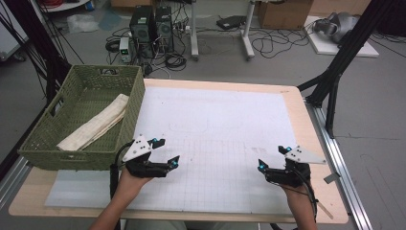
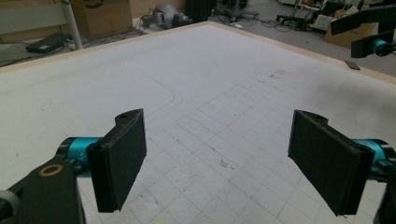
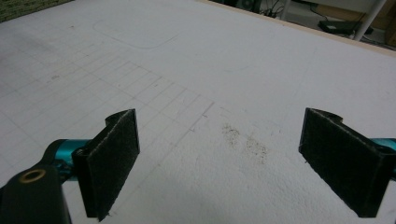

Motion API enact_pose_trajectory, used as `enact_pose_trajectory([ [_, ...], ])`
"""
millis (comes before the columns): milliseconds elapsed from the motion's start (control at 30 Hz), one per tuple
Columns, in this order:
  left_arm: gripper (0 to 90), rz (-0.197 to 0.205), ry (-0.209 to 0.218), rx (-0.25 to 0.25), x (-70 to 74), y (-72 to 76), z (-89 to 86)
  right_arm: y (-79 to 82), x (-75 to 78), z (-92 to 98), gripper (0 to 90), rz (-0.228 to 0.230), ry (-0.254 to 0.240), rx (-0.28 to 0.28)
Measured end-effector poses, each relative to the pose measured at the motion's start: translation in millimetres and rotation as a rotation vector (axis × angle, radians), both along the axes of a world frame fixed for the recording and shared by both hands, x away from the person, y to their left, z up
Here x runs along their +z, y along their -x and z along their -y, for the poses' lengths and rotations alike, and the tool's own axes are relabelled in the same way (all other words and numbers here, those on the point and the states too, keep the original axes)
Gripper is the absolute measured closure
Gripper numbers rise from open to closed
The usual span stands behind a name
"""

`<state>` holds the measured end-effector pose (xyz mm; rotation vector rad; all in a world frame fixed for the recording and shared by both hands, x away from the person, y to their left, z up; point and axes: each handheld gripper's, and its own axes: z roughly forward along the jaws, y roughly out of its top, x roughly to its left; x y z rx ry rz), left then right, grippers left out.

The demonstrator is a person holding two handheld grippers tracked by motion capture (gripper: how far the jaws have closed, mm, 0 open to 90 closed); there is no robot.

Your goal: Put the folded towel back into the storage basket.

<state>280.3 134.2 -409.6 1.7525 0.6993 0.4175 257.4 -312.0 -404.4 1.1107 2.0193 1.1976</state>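
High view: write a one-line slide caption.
Both grippers, left and right, open above the white mat; folded cloth lies in the green basket.

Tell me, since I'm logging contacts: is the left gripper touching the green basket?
Apart. The high view shows white mat between the left gripper and the green basket; its jaws stand open over the mat.

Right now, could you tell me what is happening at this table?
A person holds tongs in each hand over the white gridded mat. The left tongs and the right tongs both stand open and hold nothing. A green woven basket sits at the table's left edge with a folded cream cloth lying inside it, untouched. The left tongs are the nearer to the basket.
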Motion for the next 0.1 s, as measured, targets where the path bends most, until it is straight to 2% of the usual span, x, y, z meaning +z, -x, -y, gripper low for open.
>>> enact_pose_trajectory([
  [100,19.7,0.001,0.002,0.003,-0.4,-1.0,-0.3,-1.1,-0.4,0.5,11.6,0.002,0.002,-0.002],
])
